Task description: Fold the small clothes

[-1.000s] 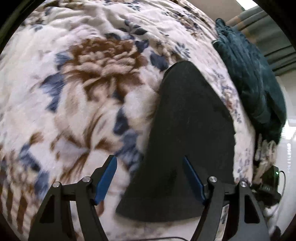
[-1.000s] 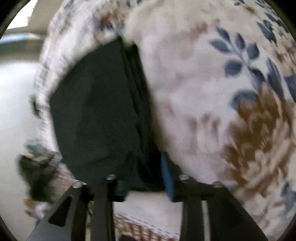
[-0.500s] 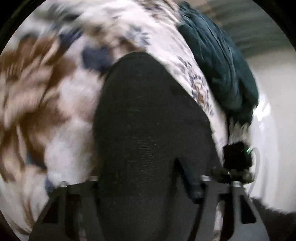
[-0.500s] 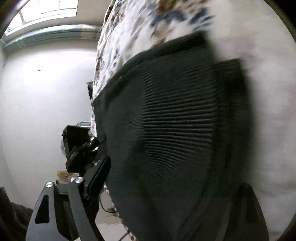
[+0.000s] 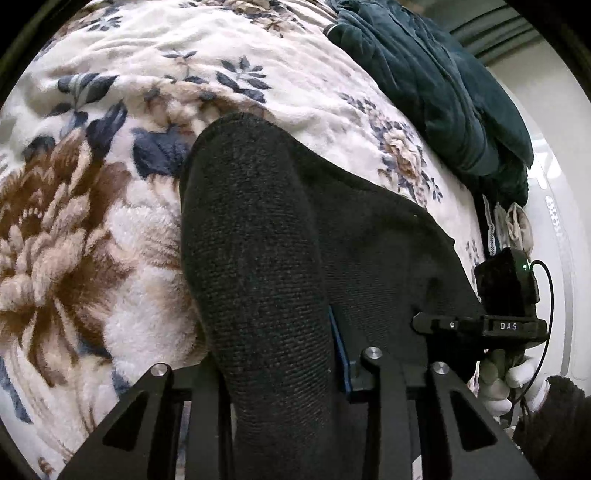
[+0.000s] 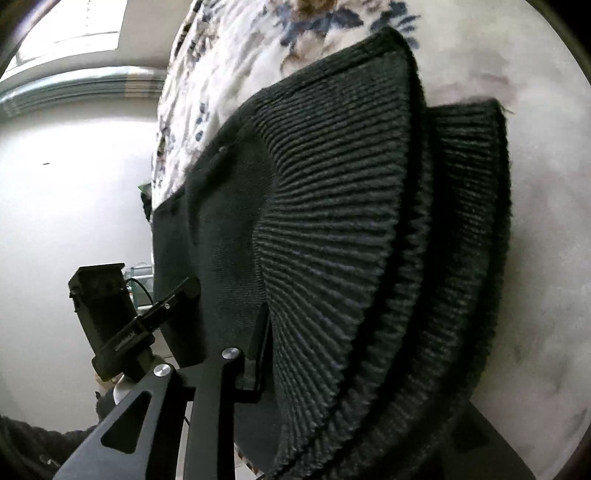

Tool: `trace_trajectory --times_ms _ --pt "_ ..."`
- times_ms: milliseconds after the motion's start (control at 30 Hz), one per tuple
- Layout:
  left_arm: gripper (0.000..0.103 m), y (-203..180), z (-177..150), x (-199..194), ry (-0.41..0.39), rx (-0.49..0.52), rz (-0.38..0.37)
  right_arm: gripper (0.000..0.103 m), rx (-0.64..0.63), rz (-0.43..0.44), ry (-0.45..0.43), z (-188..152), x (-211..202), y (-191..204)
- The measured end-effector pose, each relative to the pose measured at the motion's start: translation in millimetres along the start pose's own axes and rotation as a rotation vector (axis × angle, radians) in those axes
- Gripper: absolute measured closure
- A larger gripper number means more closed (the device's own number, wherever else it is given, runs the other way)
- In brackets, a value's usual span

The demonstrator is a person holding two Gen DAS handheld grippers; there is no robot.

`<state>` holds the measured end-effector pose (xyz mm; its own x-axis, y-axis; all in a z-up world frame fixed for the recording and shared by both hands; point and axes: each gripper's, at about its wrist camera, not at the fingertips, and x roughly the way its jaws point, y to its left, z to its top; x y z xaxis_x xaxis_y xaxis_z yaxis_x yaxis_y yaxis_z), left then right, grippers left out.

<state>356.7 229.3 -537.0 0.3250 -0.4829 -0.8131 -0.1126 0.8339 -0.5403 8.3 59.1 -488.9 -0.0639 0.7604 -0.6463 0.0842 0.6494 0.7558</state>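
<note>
Left gripper (image 5: pixel 273 373) is clamped right down on the toe end of a black sock (image 5: pixel 255 229), the knit bunched between its two fingers, one blue pad (image 5: pixel 338 350) peeking out at the edge of the cloth. That toe end is lifted and doubled over the rest of the dark fabric, which lies flat on the floral fleece blanket (image 5: pixel 92 229). Over on the other side, the right gripper (image 6: pixel 354 373) has the ribbed cuff (image 6: pixel 332 206) pinched between its fingers, and there look to be two ribbed layers stacked there, one peeking out beyond the other, so this may well be a pair held together, though I can't say for sure. Both ends are off the blanket while the middle rests on it, near the edge of the bed. Farther out, a dark teal garment (image 5: pixel 436 85) is heaped at the far corner, and a window (image 6: pixel 70 33) shows past the bed's edge. The fold looks to be midway, I'd judge. The danger: the cuff layers are already offset, so bringing the ends together unevenly would leave a crooked fold. The fleece is grippy, too, and could drag the lower layer out of line. Release too early near that edge and the sock may slide off.
</note>
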Motion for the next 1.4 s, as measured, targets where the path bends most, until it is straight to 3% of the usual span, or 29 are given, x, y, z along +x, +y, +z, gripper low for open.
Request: trace_trajectory --times_ms 567,633,667,700,767,800,833,867,900,933,967,1033,1200,1400 --pt "0.074 -2.8 2.2 1.4 0.021 0.011 0.015 0.072 0.011 -0.058 0.005 -5.3 -4.8 0.0" --pt "0.067 2.7 3.6 3.2 0.034 -0.002 -0.012 0.071 0.008 -0.059 0.010 -4.2 -3.8 0.6" --pt "0.059 8.8 3.8 6.8 0.054 -0.024 -0.043 0.064 0.010 -0.054 0.019 -3.2 -2.2 1.0" --pt "0.037 14.6 2.5 12.3 0.087 -0.048 -0.084 0.056 0.018 -0.046 0.034 -1.9 0.6 0.5" --pt "0.034 30.1 -5.2 30.1 0.176 -0.115 -0.203 0.034 0.030 -0.007 0.062 0.9 8.3 0.4" --pt "0.035 33.9 -8.9 28.7 0.142 -0.128 -0.213 0.031 0.026 -0.003 0.061 1.9 11.1 2.5" --pt "0.045 32.5 -10.2 25.3 0.119 -0.124 -0.210 0.030 0.021 -0.018 0.058 3.3 16.5 7.3" --pt "0.054 28.3 -9.1 21.5 0.109 -0.105 -0.205 0.031 0.020 -0.030 0.053 3.5 18.6 9.9" --pt "0.071 24.9 -7.8 16.5 0.091 -0.090 -0.195 0.034 0.013 -0.053 0.043 3.1 19.6 14.6" --pt "0.077 21.8 -6.3 10.1 0.071 -0.083 -0.192 0.050 0.006 -0.091 0.031 1.7 17.5 18.2" --pt "0.078 18.7 -5.4 5.4 0.062 -0.081 -0.196 0.063 0.012 -0.110 0.019 -0.3 13.3 18.5" --pt "0.079 11.8 -4.3 0.3 0.053 -0.068 -0.195 0.075 0.043 -0.092 -0.005 -4.6 3.5 16.2" --pt "0.079 0.9 16.5 -9.9 0.065 -0.055 -0.213 0.079 0.091 -0.057 -0.056 -11.4 -18.3 23.8" --pt "0.079 -16.6 76.6 -22.1 0.053 0.004 -0.220 0.080 0.067 0.008 -0.135 11.6 -45.2 56.4"
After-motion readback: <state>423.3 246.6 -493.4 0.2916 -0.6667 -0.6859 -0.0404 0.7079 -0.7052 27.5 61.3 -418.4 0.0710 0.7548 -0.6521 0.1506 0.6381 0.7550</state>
